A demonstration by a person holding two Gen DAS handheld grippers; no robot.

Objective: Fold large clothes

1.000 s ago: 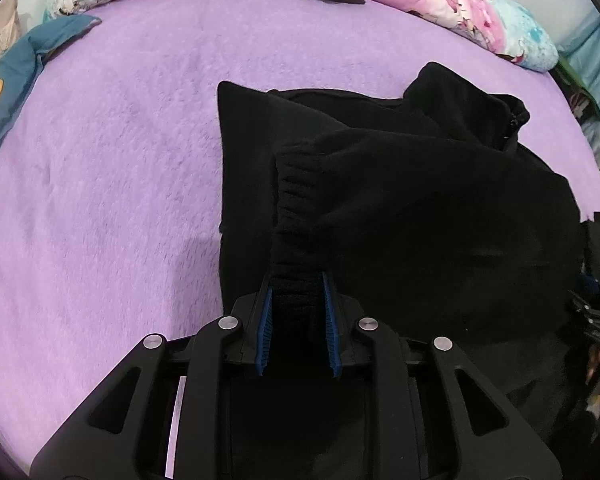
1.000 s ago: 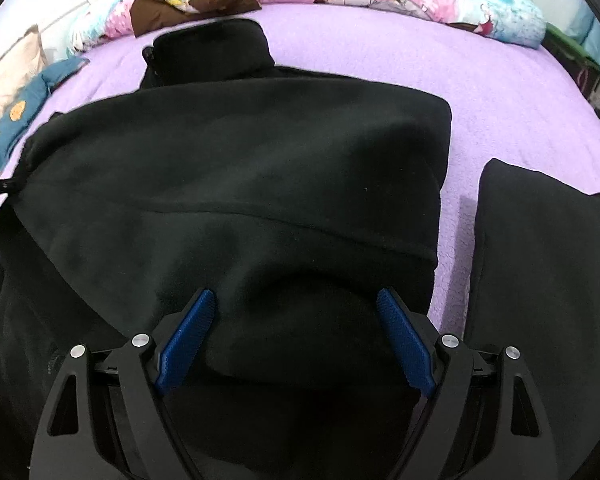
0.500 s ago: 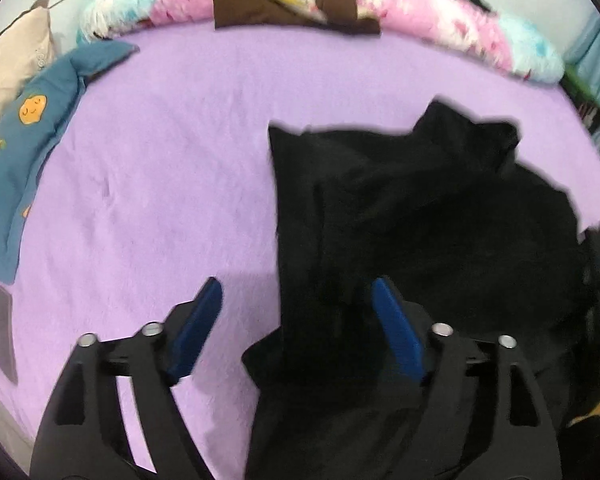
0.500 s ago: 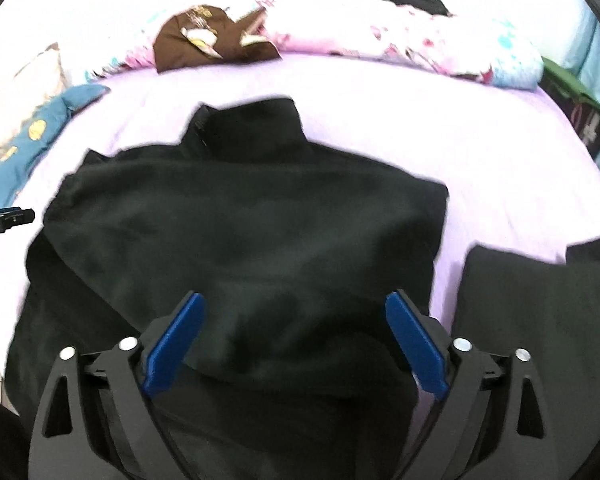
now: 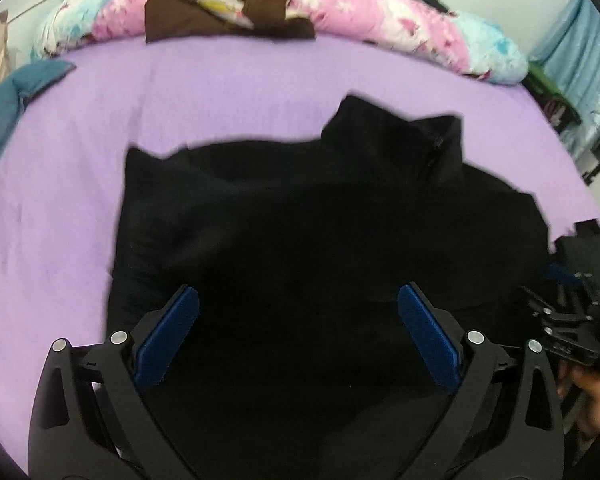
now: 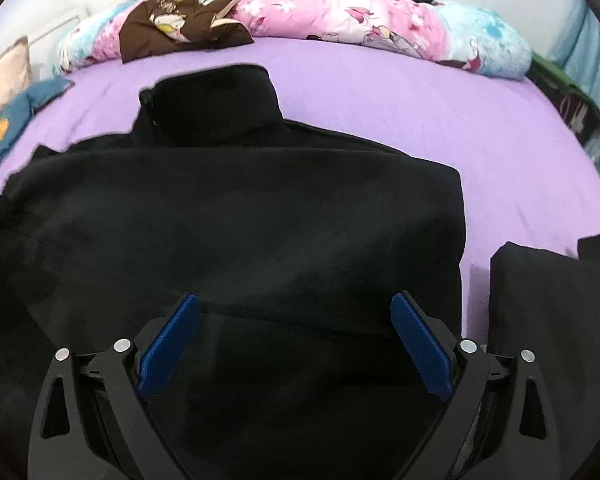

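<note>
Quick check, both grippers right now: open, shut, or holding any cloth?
Left gripper: jaws opening wide, above the black jacket, gripping nothing.
Right gripper: jaws opening wide, over the same jacket, gripping nothing.

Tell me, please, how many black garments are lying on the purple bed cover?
2: a black fleece jacket spread beneath both grippers, and a second black folded garment to its right, at the frame's edge. Something dark also lies behind the pink quilt, too unclear to count.
</note>
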